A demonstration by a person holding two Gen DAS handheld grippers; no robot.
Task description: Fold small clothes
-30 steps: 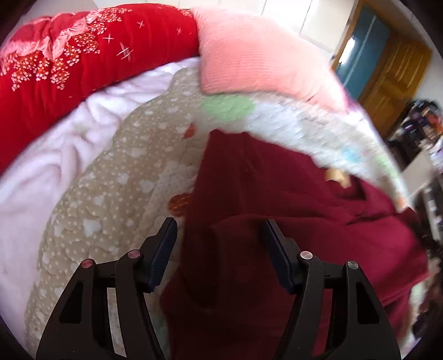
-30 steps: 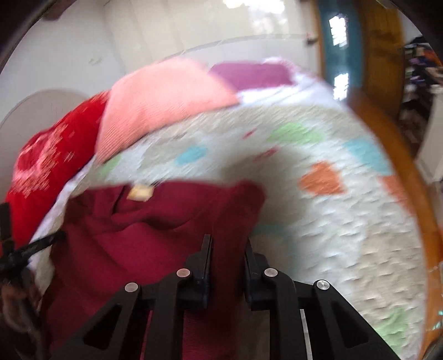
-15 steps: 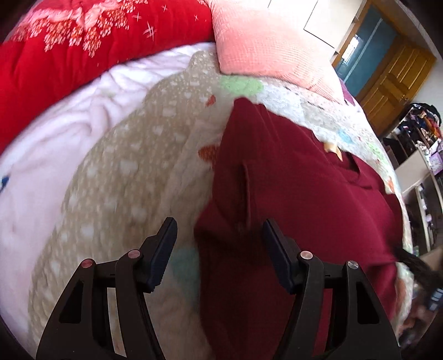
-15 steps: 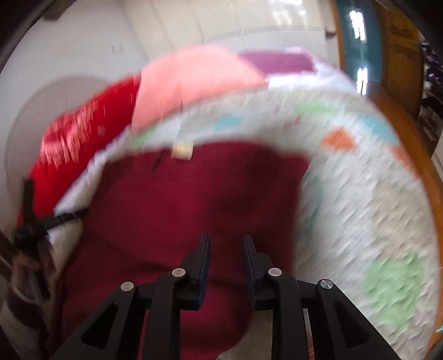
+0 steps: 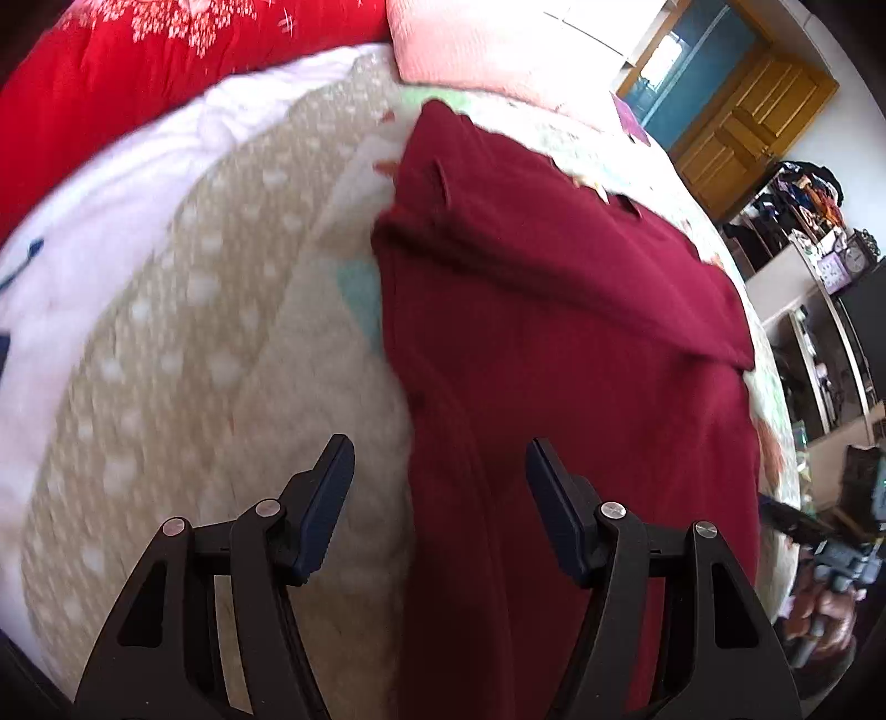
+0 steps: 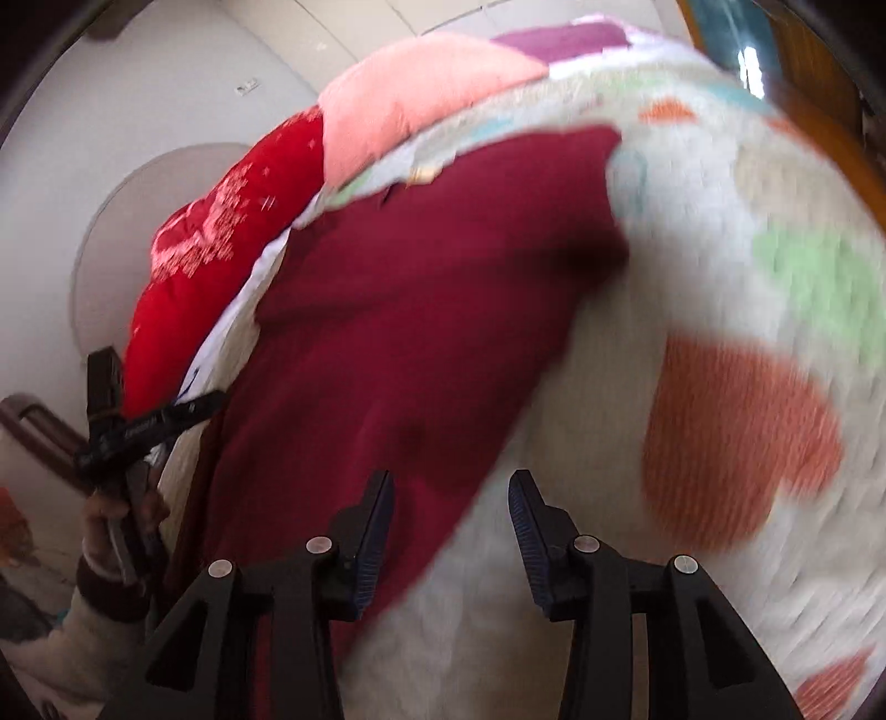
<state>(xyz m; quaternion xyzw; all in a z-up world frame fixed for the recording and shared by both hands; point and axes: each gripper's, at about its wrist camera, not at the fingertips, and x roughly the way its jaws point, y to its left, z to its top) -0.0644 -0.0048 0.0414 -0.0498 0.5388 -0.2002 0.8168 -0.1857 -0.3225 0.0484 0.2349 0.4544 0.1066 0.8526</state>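
Note:
A dark red garment [image 5: 554, 343] lies spread on the bed, its upper part folded over in a band across the top. It also shows in the right wrist view [image 6: 421, 310]. My left gripper [image 5: 437, 459] is open and empty, hovering over the garment's left edge near its lower end. My right gripper [image 6: 451, 493] is open and empty, over the garment's right edge. The left gripper and the hand holding it show at the left of the right wrist view [image 6: 127, 426].
The bed has a cream blanket [image 6: 720, 332] with coloured hearts. A red quilt [image 5: 155, 72] and a pink pillow [image 5: 498, 50] lie at the head. A white sheet [image 5: 99, 232] lies to the left. A wooden door [image 5: 747, 116] and cluttered shelves [image 5: 819, 232] stand to the right.
My right gripper has opened and let go of the red garment, which now lies laid out on the bed. Both grippers have pulled back toward the garment's near end.

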